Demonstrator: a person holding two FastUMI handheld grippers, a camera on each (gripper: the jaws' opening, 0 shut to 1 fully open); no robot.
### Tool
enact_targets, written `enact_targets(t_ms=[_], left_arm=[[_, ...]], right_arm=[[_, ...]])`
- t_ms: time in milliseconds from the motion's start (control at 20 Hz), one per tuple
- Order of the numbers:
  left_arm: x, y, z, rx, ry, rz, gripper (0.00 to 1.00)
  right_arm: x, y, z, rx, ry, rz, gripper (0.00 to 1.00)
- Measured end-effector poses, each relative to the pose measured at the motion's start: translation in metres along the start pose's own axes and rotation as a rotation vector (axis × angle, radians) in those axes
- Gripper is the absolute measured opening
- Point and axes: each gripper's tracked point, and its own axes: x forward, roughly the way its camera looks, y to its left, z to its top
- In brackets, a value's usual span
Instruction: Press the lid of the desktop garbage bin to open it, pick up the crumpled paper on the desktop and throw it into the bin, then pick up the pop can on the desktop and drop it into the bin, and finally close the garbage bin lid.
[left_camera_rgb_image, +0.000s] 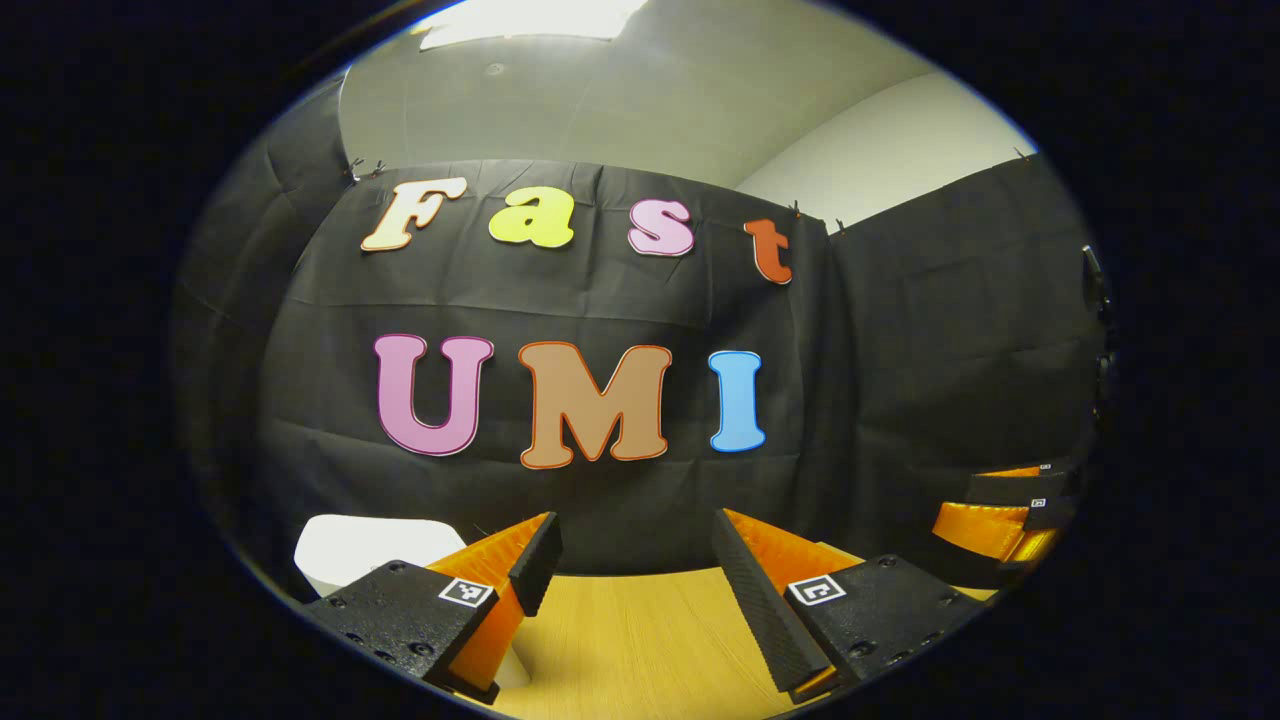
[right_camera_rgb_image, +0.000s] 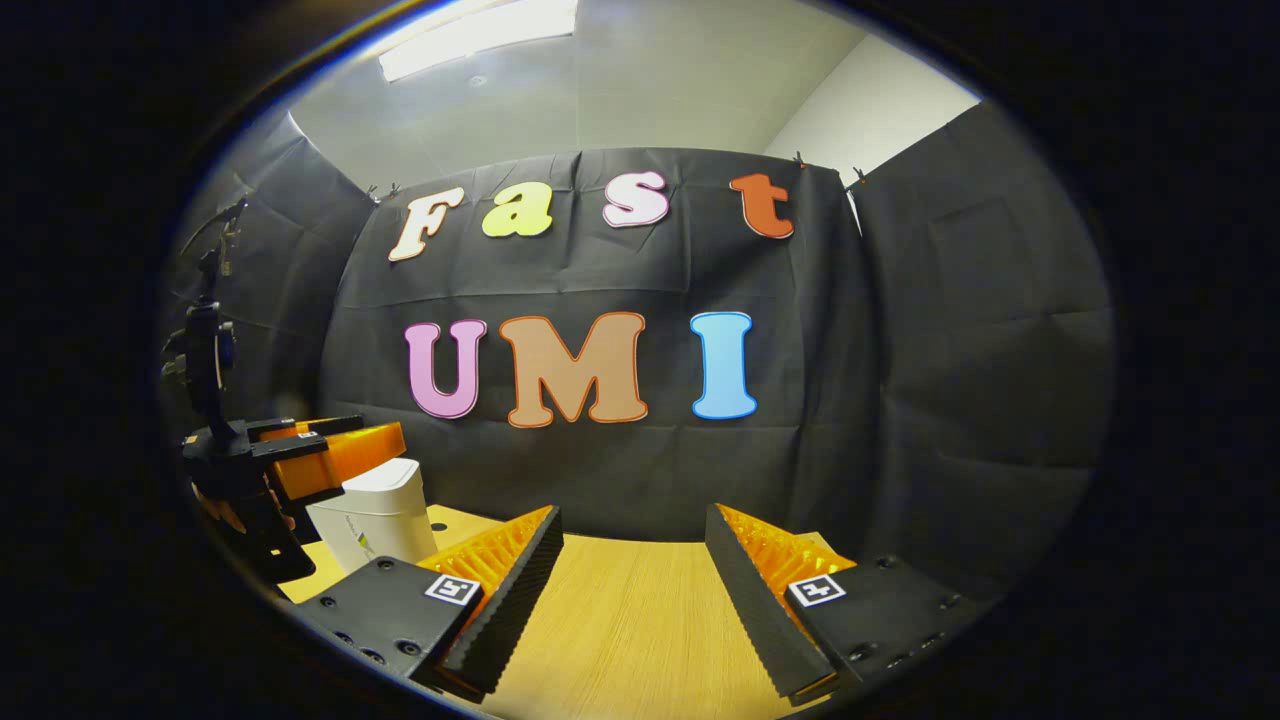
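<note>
In the right gripper view, the right gripper (right_camera_rgb_image: 632, 560) hangs above the wooden table (right_camera_rgb_image: 630, 630) with its fingers spread wide and nothing between them. To its left stands the white garbage bin (right_camera_rgb_image: 378, 515), lid down. Just beside the bin, farther left, the left gripper (right_camera_rgb_image: 330, 440) is held level over the table's edge, a hand (right_camera_rgb_image: 235, 510) partly visible beneath it.

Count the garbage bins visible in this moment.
1. The white garbage bin stands lid-closed on the wooden table, beside the left claw; its top edge shows in the left gripper view. Others may be hidden.
</note>
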Motion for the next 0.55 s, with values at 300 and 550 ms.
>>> enact_targets(t_ms=[300, 550], left_arm=[[0.001, 0.002, -0.003, 0.005, 0.016, 0.006, 0.91], [0.009, -0.008, -0.005, 0.022, 0.021, -0.025, 0.91]], right_arm=[[0.001, -0.006, 0.001, 0.008, -0.001, -0.003, 0.96], [0.003, -0.011, 0.005, 0.012, -0.01, -0.013, 0.95]])
